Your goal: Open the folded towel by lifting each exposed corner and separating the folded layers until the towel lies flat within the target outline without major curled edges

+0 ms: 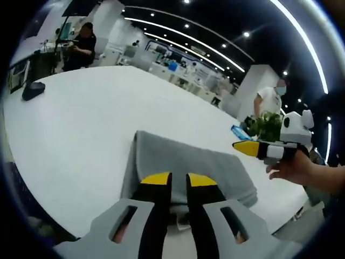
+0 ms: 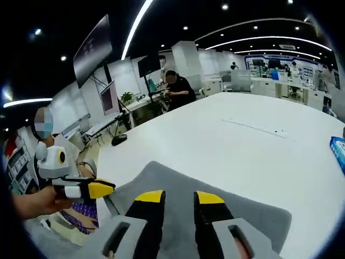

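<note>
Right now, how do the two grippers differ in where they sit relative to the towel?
The left gripper has its jaws over the grey towel, slightly parted. The right gripper hangs beside the towel's edge, off the cloth, jaws looking closed. Both have yellow tips.

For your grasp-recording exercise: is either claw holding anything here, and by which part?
Nothing is held. Both the left claw and right claw hover open over the folded grey cloth towel, jaws apart.

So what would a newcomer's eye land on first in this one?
Most likely the grey towel, still folded on the big white table, just ahead of the left gripper. Next, the yellow tips: the right gripper hovers over the towel, its jaws slightly apart. Beyond that, a seated person in black at the table's far end.
</note>
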`<state>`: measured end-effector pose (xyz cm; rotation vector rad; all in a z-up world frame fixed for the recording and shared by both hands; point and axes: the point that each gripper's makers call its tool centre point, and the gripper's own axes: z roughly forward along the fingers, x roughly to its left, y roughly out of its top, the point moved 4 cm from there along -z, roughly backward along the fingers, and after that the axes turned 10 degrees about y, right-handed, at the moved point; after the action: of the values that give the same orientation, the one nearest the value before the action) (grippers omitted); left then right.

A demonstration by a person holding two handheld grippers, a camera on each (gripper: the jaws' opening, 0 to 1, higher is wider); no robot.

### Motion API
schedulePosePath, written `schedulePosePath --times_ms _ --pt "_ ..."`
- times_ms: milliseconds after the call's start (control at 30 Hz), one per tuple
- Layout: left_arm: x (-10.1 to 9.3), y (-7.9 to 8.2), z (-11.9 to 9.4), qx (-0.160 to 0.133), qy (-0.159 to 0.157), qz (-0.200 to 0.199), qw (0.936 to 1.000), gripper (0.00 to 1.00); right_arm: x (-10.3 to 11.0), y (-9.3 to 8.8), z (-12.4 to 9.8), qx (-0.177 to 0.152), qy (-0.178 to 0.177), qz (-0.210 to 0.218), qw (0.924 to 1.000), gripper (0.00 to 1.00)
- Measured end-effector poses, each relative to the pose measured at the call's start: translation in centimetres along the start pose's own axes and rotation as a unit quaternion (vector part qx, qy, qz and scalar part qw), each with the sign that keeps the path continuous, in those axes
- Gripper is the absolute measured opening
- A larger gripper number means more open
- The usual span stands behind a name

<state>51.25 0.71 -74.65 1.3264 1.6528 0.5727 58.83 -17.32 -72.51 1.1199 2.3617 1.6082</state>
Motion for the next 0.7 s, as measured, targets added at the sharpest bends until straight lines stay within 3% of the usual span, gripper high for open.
schedulePosePath --times_ms 133,400,700 --pt "-0.1 -0.6 0.9 0.008 0.015 0.033 0.9993 0.19 -2.2 -1.4 -1.0 0.020 -0.026 0.010 0.9994 0.21" --pt "0.3 -2.6 2.5 0.050 0.036 0.067 0.9959 0.22 -6.0 -4.4 -2.9 0.056 -0.074 0.017 0.9956 0.24" --pt "0.8 -3.5 2.8 0.065 0.048 0.086 0.9930 0.22 -7.0 -7.4 -3.0 0.111 -0.091 -0.005 0.9897 0.27"
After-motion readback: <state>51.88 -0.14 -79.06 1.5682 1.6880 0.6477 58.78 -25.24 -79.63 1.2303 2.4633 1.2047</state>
